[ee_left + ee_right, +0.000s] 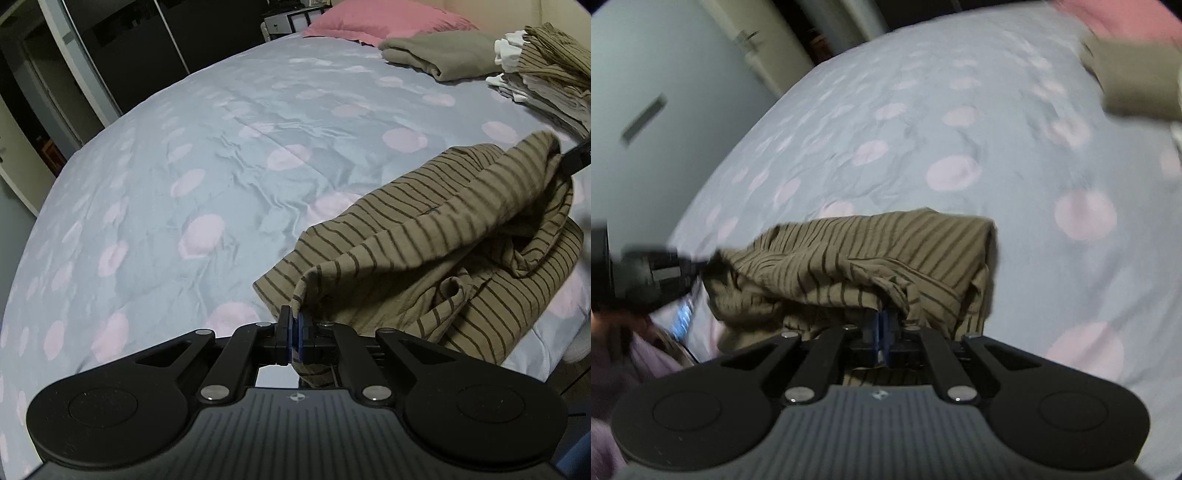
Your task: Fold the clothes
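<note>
Both angled down: left gripper (294,320) pinching striped shirt (436,236) edge, right gripper (882,321) clamped on opposite fold.

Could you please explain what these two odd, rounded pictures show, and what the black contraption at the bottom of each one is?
There is no robot: a person holds a pair of hand-held tongs in each hand, each with a wide-angle camera looking along its fingers. One picture is from the left tongs, the other from the right tongs. Both are closed on edges of a brown striped garment, which hangs bunched between them above a bed with a pale blue, pink-dotted cover. Farther back lie a folded olive garment, a stack of folded clothes and a pink pillow. The right picture is blurred.
</note>
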Demonstrator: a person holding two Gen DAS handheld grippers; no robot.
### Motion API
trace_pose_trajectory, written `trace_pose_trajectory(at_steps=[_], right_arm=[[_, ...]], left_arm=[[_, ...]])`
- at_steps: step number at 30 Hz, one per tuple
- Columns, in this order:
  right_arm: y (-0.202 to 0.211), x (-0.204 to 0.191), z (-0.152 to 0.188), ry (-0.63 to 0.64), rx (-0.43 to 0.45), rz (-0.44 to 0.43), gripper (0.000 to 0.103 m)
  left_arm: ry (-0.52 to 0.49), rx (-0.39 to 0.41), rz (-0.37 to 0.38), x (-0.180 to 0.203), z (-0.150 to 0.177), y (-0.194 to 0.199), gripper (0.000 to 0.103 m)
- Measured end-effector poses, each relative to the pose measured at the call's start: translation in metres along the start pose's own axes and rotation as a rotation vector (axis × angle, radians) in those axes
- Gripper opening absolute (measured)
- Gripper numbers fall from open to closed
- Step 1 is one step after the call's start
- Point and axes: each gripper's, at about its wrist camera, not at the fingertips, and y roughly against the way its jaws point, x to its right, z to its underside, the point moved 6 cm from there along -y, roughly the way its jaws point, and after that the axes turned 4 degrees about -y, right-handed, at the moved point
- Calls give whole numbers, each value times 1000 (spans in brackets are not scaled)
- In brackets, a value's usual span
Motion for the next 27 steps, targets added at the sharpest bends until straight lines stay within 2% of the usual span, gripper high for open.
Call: trace_pose_trajectory(at_steps=[3, 6, 9, 11, 12, 13, 15, 16, 17, 18, 19, 22, 24, 27], right_arm=[[6, -12, 1, 72, 36, 5, 26], [17, -15, -4, 116, 110, 51, 26], [17, -21, -3, 226, 122, 129, 26], [9, -25, 2, 304, 101, 170, 26], [4, -25, 4, 332, 85, 183, 25], [-1, -24, 6, 353, 69, 192, 25], [-6, -20, 7, 367, 48, 203, 22], [-7, -18, 7, 363, 43, 203, 18], [-8, -15, 6, 354, 39, 196, 7], [-9, -14, 4, 330, 38, 176, 2], [-8, -13, 1, 303, 39, 152, 3], [-2, -13, -6, 238, 36, 94, 3], [1, -13, -10, 231, 19, 85, 12], [3, -15, -16, 289, -12, 117, 18]], left_arm=[[1, 2, 0, 1, 1, 2, 1], [5, 2, 2, 1, 2, 2, 1], [-1, 20, 0, 3, -1, 5, 1], [-6, 45, -2, 5, -5, 9, 11], [-7, 63, 0, 7, -7, 13, 15], [-9, 82, 3, 10, -10, 18, 23], [-21, 115, 4, 15, -14, 26, 28], [-33, 129, 5, 19, -16, 29, 30], [-43, 141, 10, 25, -19, 31, 30], [-48, 149, 24, 30, -21, 34, 30], [-51, 157, 40, 35, -24, 36, 30], [-37, 177, 148, 57, -33, 41, 30], [-34, 185, 222, 76, -40, 42, 30], [-60, 194, 291, 105, -51, 38, 28]])
